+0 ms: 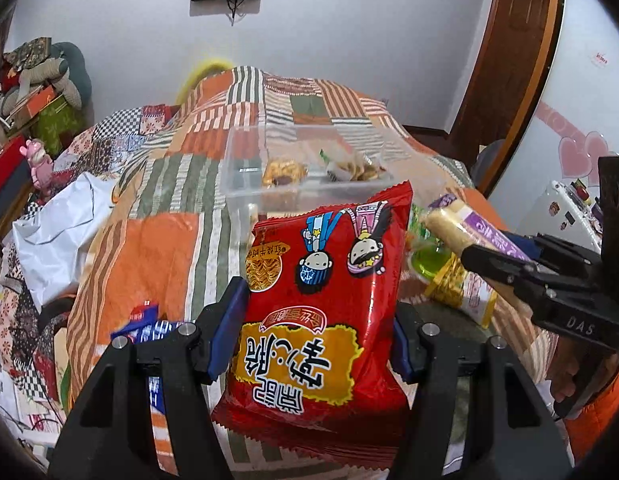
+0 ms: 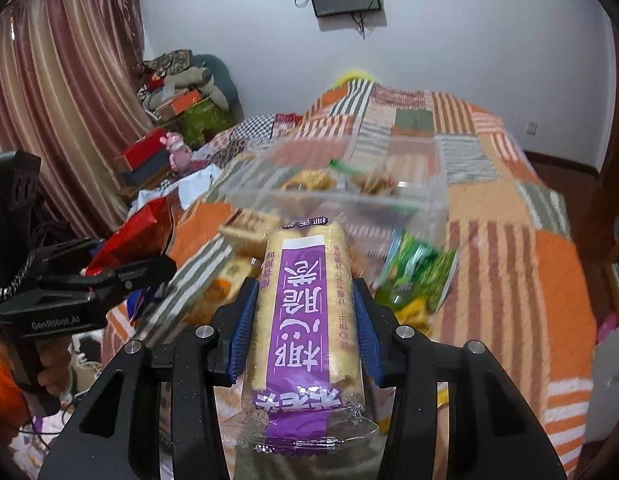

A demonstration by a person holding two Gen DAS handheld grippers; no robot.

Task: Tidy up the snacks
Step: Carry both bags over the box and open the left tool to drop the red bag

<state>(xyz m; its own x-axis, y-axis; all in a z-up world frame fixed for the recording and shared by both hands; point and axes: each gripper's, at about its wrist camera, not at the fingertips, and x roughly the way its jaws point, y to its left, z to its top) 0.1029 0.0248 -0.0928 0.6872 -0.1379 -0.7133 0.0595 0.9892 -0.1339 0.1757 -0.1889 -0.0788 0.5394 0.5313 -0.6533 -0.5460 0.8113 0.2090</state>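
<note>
Left wrist view: the left gripper [image 1: 321,316] clamps a red noodle packet [image 1: 325,292] above the quilt [image 1: 149,248], before a clear plastic box [image 1: 309,168] holding small snacks [image 1: 283,172]. Right wrist view: the right gripper [image 2: 305,328] grips a purple-labelled wafer pack [image 2: 305,320] short of the same box, green packets [image 2: 417,272] beside it.

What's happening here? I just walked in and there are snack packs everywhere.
A person is sorting snacks on a patchwork-quilted bed. The left hand-held gripper is clamped on a red noodle-snack bag; the right hand-held gripper holds a purple-labelled pack of pale rice rolls. Both are raised before a clear plastic box that already holds some snacks.
</note>
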